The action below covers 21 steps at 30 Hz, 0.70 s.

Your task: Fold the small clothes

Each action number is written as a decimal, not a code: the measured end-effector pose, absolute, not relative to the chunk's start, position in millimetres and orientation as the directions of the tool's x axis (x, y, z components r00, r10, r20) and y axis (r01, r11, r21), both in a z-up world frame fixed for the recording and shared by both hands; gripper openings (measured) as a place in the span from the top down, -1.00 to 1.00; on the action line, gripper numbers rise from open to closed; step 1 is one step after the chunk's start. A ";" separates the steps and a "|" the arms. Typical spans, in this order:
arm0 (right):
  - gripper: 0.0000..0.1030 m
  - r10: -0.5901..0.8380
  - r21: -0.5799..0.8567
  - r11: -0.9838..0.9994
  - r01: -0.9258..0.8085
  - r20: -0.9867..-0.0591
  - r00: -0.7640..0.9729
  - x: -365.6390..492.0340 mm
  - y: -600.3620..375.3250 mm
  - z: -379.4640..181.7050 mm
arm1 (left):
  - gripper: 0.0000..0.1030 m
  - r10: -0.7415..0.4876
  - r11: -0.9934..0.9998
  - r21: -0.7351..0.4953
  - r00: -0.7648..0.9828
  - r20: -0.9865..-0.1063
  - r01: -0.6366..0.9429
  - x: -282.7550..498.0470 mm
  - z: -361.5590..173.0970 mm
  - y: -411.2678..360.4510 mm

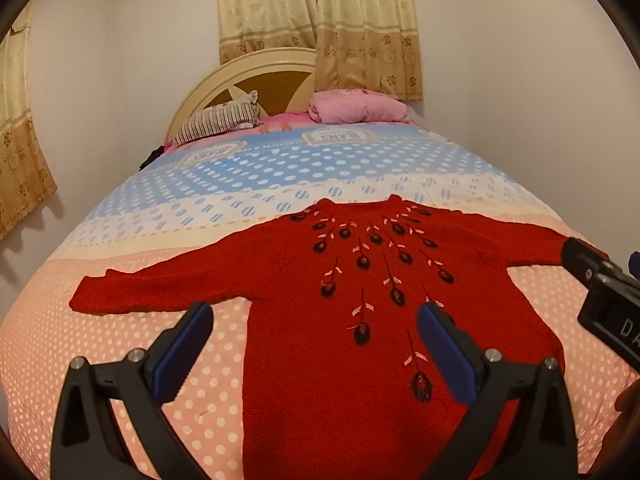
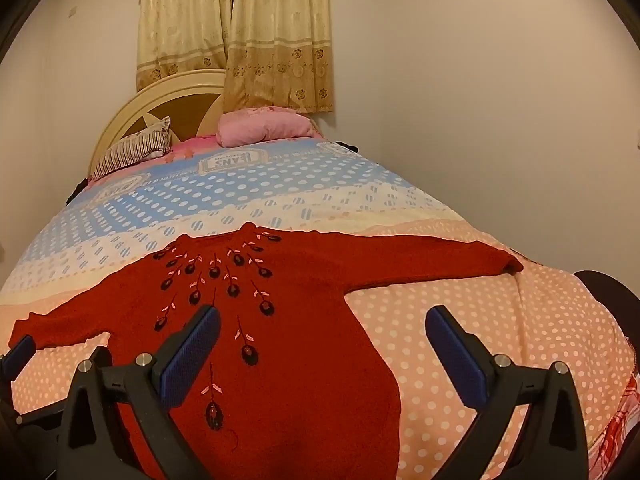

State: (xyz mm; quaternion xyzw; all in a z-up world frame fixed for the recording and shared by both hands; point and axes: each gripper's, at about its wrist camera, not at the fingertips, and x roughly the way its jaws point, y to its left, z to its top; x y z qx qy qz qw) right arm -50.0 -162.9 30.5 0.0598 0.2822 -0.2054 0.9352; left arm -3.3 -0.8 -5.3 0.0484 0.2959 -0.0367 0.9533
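Red sweater spread flat on the bed, both claws hanging over its hem.

A red knitted sweater (image 1: 340,320) with dark embroidered flowers lies face up, sleeves stretched toward nine and three o'clock, on the pink, white and blue dotted bedcover (image 1: 120,340). The left gripper (image 1: 316,320) and right gripper (image 2: 322,326) hover with jaws wide apart, gripping nothing. A pink pillow (image 1: 356,110) sits at twelve o'clock.

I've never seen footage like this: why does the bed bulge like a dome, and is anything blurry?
Left wrist view: the fisheye lens bows the bed and darkens the corners; the red sweater looks sharp. Right wrist view: same bulge, warm dim light, with no glare.
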 end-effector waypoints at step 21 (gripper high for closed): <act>-0.98 -0.328 -0.008 0.919 0.394 -0.567 0.756 -50.6 -150.6 26.5 | -1.00 -0.043 0.994 0.054 0.795 -0.605 0.094 1.7 -13.6 3.2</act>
